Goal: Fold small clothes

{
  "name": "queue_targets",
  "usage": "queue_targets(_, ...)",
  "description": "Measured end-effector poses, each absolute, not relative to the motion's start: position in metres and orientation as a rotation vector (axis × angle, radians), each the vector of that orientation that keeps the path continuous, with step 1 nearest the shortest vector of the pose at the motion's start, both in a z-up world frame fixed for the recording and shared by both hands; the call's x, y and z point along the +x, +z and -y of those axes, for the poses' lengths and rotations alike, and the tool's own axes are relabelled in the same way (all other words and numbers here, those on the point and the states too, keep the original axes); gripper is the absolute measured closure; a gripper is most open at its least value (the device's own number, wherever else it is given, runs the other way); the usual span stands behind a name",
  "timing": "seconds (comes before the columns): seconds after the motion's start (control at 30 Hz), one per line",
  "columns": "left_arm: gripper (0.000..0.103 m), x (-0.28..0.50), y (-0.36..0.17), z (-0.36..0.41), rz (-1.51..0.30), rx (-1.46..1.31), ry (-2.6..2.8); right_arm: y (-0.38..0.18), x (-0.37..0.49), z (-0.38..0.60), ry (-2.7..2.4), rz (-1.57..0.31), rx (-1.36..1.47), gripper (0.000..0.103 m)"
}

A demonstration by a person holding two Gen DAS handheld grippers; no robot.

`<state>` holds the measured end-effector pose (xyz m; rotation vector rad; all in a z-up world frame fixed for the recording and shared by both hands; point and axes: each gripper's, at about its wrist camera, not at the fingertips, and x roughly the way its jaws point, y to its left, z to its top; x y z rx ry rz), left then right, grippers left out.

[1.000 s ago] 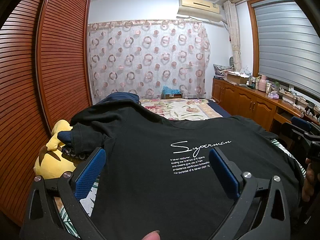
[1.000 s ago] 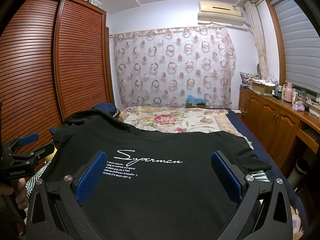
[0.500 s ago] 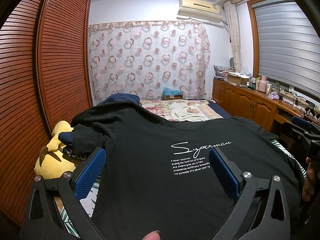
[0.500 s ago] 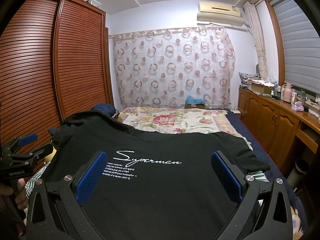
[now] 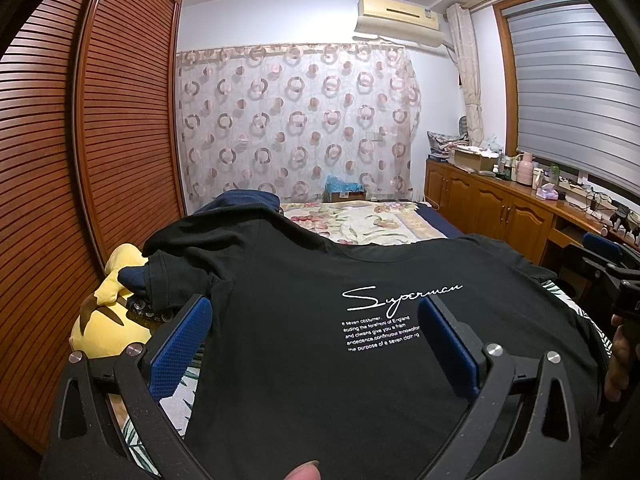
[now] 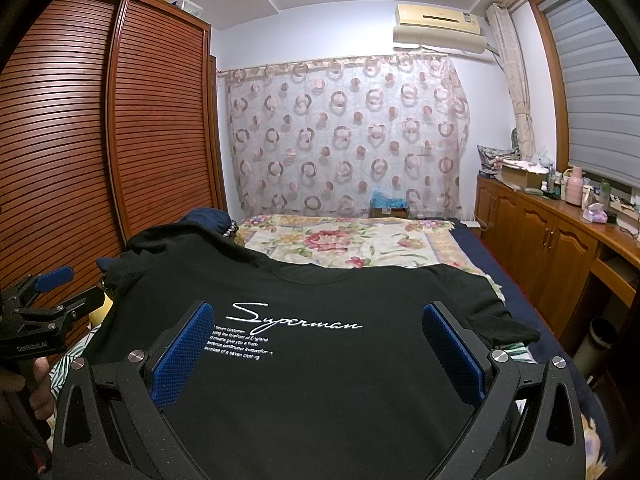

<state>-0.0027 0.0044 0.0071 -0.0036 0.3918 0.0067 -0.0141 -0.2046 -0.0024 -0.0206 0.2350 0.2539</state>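
A black T-shirt (image 5: 304,280) with white "Superman" lettering lies spread front-up on the bed, neck toward the far end; the right wrist view shows the same T-shirt (image 6: 320,360). Its left sleeve is rumpled over a dark blue garment (image 5: 134,278). My left gripper (image 5: 314,340) hovers open above the shirt's lower left part, blue pads wide apart, nothing between them. My right gripper (image 6: 318,344) is open too, over the shirt's lower middle. Each view catches the other gripper at its edge, held by a hand.
A yellow plush toy (image 5: 108,320) sits at the bed's left side by the slatted wooden wardrobe (image 5: 80,160). A floral bedspread (image 6: 340,244) covers the far bed. Wooden cabinets (image 6: 552,256) with clutter on top line the right wall.
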Motion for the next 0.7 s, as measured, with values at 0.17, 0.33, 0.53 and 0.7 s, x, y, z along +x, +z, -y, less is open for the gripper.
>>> queue_targets(0.17, 0.0, -0.003, 0.0077, -0.005, -0.391, -0.002, 0.007, -0.0018, -0.0151, 0.2056, 0.253, -0.233, -0.019, 0.0)
queue_targets(0.33, 0.0, -0.0029, 0.007, -0.0041, -0.391, -0.002, 0.007, -0.0016, -0.0152, 0.2056, 0.253, -0.233, -0.02, 0.0)
queue_targets(0.53, 0.0, -0.0034, 0.0072, -0.0045, -0.39, -0.002, 0.007, -0.0006, -0.0145, 0.2064, 0.254, -0.232, -0.018, 0.0)
queue_targets(0.7, 0.0, -0.0035, 0.0075, -0.0046, -0.389, -0.001, 0.007, -0.0007, -0.0147, 0.2063, 0.252, -0.232, -0.018, 0.0)
